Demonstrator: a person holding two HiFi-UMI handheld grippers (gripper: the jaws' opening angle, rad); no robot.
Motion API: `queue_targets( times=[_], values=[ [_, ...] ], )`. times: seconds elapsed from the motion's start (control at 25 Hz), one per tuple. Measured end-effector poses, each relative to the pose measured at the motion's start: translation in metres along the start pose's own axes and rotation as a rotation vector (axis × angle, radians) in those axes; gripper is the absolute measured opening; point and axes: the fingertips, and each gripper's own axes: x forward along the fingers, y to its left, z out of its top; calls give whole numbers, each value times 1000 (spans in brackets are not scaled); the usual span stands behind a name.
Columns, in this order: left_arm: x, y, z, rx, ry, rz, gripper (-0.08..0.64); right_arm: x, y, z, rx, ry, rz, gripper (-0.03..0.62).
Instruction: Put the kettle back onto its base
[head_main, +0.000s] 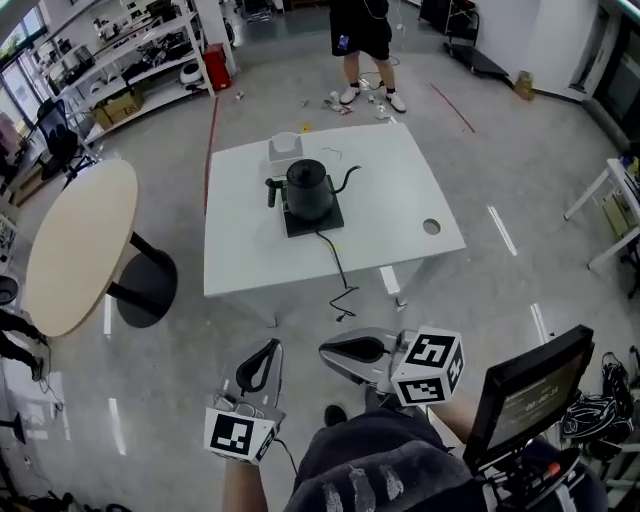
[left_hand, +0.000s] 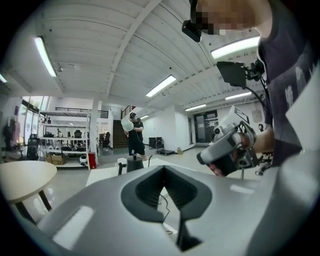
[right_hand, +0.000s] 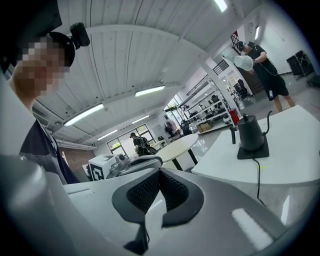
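Holding left gripper (head_main: 262, 352) and right gripper (head_main: 347, 350) closed and empty, I see the gooseneck kettle (head_main: 308, 188) well ahead of both, sitting on its base (head_main: 320, 225), handle toward the left one.

Dark grey top (head_main: 372, 455), marker-printed cubes (head_main: 430, 365)

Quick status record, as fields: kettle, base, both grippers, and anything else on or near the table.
kettle: black, upright, sitting on its base
base: black square on the white table
cord: runs from the base off the near table edge
left gripper: shut, empty, well short of the table
right gripper: shut, empty, well short of the table
white box: on the table behind the kettle
person: standing beyond the far edge
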Motion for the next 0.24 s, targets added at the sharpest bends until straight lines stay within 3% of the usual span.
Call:
queue_targets(
  times=[0.24],
  values=[
    [-26,-18,-32,-102,-19,-39,2,10,35,-41,-51,64,-24,0]
  ],
)
